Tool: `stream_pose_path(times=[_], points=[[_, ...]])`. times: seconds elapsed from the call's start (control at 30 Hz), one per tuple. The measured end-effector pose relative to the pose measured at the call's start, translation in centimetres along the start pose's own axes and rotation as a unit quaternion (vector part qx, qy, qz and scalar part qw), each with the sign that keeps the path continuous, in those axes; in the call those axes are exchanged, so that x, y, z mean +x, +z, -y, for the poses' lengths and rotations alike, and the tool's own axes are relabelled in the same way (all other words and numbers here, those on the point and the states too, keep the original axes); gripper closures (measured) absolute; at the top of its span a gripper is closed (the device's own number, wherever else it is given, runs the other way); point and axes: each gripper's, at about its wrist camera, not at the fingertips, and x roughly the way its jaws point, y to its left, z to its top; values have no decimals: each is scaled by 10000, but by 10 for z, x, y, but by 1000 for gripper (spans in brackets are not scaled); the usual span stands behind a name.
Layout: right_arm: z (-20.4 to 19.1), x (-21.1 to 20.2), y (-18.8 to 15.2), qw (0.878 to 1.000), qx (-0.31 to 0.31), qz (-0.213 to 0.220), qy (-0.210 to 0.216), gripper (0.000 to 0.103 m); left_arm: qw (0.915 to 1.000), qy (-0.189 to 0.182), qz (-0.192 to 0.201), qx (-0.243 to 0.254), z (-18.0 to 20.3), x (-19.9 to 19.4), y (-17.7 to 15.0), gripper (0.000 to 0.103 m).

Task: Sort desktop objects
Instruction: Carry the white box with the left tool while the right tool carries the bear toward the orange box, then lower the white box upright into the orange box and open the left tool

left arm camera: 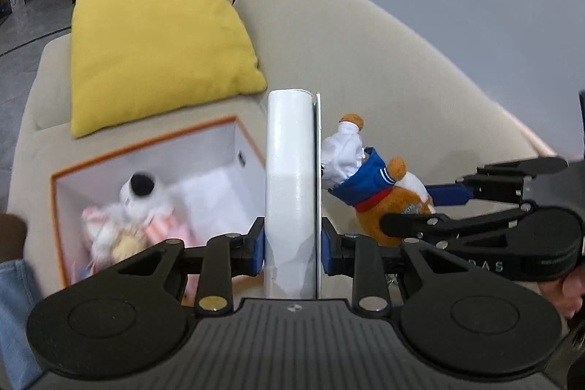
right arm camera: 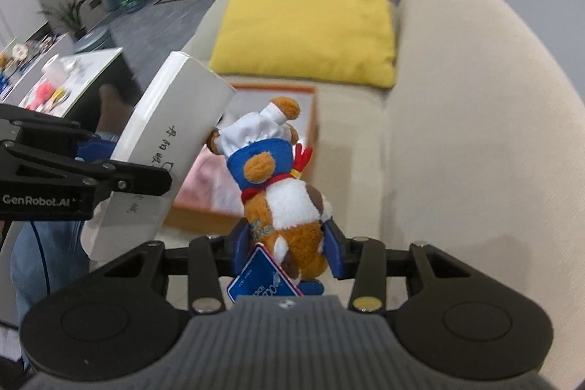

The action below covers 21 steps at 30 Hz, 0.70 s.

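Note:
My left gripper is shut on a white book, held spine up above the sofa; the book also shows in the right wrist view. My right gripper is shut on a brown plush bear with a white chef hat, blue hood and a blue tag, held head away from me. The bear also shows in the left wrist view, just right of the book. An orange-rimmed white box lies below on the seat and holds a white and pink plush toy.
A yellow cushion leans at the sofa's far end behind the box. The beige sofa backrest runs along the right. A side table with small items stands at the left. A person's jeans-clad leg is at the lower left.

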Motion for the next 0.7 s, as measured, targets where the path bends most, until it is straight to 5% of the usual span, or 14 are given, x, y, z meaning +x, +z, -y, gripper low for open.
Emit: stream_pose_path(times=[0.2,0.43,0.7], points=[[28,30,32,9995,285,-59,-83,59,9968,31,-246,-755,-27,62,30,70],[41,104,46,9976,531,-434,-49,59,9856,150,-1069,-1304,-67,144,20,70],[55,173,53,9938,780,-796,-51,59,9727,-70,-1517,-1755,-89,201,11,70]])
